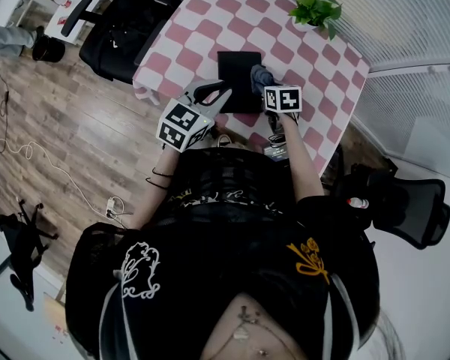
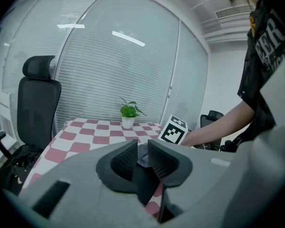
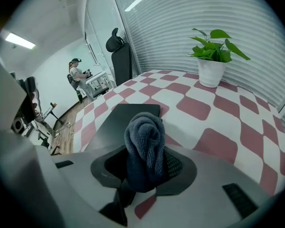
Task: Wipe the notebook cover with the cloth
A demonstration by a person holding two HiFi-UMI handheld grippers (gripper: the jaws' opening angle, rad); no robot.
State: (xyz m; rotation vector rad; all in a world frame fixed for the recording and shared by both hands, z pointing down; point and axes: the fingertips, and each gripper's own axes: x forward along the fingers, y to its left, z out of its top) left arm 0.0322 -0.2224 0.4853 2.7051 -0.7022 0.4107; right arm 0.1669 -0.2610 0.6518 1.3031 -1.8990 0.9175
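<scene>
Wiping well, we judge, means lowering the cloth [image 3: 143,141] flat onto the notebook [image 3: 118,122] and drawing it along the cover in long, light passes. The other gripper should pin an edge so the book cannot slide. The notebook lies flat on the table [image 1: 210,21], towards our side. It is thin and rectangular, with a smooth matte black cover. The cloth is a soft, ribbed blue-grey wad clamped between the right gripper's [image 3: 145,167] jaws at the notebook's right edge; we cannot tell whether it touches. The left gripper [image 2: 142,156] hovers at the left edge, jaws narrowly apart and empty. The table is checked pink and white, and a leafy plant [image 1: 316,6] stands well behind.
</scene>
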